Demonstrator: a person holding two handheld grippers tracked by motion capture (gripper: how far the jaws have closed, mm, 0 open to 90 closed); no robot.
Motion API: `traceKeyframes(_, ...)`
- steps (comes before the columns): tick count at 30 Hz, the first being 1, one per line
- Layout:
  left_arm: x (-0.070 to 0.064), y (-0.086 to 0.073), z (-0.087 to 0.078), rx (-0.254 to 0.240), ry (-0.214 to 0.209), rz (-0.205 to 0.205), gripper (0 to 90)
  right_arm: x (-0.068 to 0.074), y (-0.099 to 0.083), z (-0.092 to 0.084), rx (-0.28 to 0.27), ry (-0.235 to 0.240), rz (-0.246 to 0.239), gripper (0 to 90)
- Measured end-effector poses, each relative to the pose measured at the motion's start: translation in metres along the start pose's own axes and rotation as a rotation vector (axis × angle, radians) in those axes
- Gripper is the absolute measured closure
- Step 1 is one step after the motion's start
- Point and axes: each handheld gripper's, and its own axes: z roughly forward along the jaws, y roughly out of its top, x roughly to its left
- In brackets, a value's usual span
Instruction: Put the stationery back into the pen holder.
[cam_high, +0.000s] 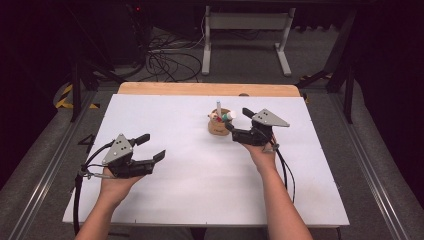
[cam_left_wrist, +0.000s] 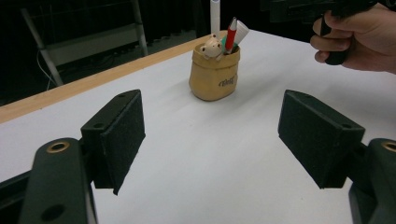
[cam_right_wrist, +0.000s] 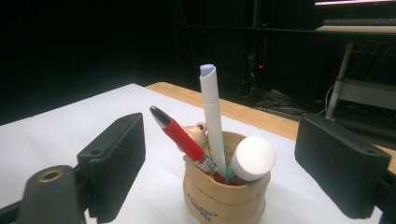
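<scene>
Beside tan pen holder (cam_high: 219, 126), right gripper (cam_high: 238, 121) jaws spread, clear of pens; left gripper (cam_high: 151, 147) agape, empty.

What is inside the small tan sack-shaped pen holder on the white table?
In the tan holder: a red pen, a tall white pen, a white-capped marker and a small figurine. Their lower ends are hidden.
</scene>
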Motion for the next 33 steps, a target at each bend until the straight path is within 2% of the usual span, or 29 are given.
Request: traceKeyframes(33, 0.003, 0.002, -0.004, 0.006, 0.012, 0.006, 22.2, 0.006, -0.004, -0.037, -0.019, 0.049, 0.017, 11.0)
